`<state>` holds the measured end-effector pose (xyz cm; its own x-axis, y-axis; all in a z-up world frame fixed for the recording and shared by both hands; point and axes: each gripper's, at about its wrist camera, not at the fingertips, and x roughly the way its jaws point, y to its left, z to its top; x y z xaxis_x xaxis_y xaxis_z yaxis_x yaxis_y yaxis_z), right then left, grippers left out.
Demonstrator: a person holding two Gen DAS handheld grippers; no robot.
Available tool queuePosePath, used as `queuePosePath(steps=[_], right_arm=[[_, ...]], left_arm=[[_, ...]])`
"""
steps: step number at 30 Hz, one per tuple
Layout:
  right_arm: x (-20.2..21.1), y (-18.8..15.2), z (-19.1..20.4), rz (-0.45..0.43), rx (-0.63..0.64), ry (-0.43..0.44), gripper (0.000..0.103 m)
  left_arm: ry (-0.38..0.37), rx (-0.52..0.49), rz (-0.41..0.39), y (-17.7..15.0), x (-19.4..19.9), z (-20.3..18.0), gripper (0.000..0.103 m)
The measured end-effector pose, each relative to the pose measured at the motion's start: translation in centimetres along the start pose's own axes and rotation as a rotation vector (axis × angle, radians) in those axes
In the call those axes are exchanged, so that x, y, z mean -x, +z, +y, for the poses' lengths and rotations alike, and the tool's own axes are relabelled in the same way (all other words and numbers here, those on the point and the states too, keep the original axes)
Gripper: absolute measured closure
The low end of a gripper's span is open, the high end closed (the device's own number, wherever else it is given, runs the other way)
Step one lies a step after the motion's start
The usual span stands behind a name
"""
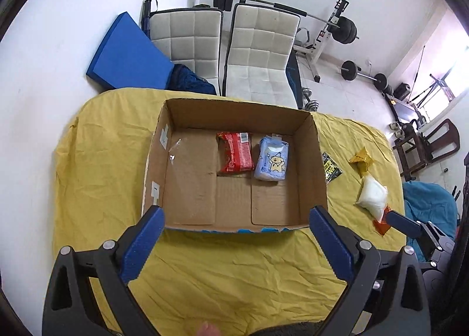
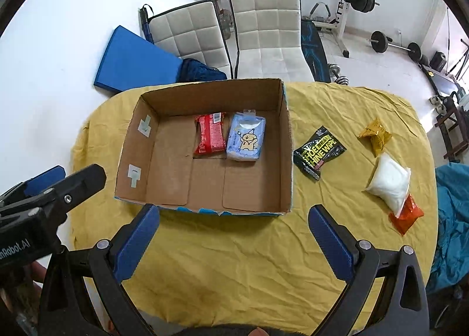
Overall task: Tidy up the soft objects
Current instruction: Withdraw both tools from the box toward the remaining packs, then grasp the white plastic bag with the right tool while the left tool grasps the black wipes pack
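Both tongs, left [image 1: 236,216] and right [image 2: 234,214], spread wide and empty above the table [image 2: 234,248]; red pack [image 2: 209,136] and blue pack [image 2: 246,138] side by side in box [image 2: 287,145].

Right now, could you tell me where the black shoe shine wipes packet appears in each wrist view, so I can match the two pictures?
Left wrist view: the black wipes packet sits right of centre, partly hidden behind the cardboard box's right wall.
Right wrist view: the packet lies fully visible, right of centre, on the yellow cloth.
Shared landmark: the box's right wall, just left of the packet in both.
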<state>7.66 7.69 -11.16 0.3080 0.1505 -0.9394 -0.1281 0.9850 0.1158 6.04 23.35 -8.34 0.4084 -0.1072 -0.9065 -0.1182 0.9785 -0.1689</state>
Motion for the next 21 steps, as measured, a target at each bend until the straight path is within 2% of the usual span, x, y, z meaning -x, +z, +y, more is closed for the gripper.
queuePosePath(steps=[3,6,11,17,21], right_arm=[[0.3,-0.2,-1.7,0.002,-0.022,0.003,0.0],[0.4,-0.1,-5.4,0.017,-0.083,0.001,0.0],[0.6,0.2,-15.4,0.027,-0.235,-0.068,0.0],[-1.5,0.0,-28.1,0.091,-0.371,-0.167,0.0],[-5.7,0.2,-35.9,0.196,-0.448,-0.157,0.0]], left_arm=[[0.001,0.009,0.01,-0.2,-0.1,-0.7,0.002],[-0.01,-0.002,0.018,0.1,-0.5,-2.8,0.002],[-0.036,-0.05,0.048,1.1,-2.7,-8.1,0.002],[-0.095,-0.132,0.14,3.5,-8.1,-17.6,0.002],[-0.014,-0.283,0.178,5.7,-13.6,-24.6,0.002]])
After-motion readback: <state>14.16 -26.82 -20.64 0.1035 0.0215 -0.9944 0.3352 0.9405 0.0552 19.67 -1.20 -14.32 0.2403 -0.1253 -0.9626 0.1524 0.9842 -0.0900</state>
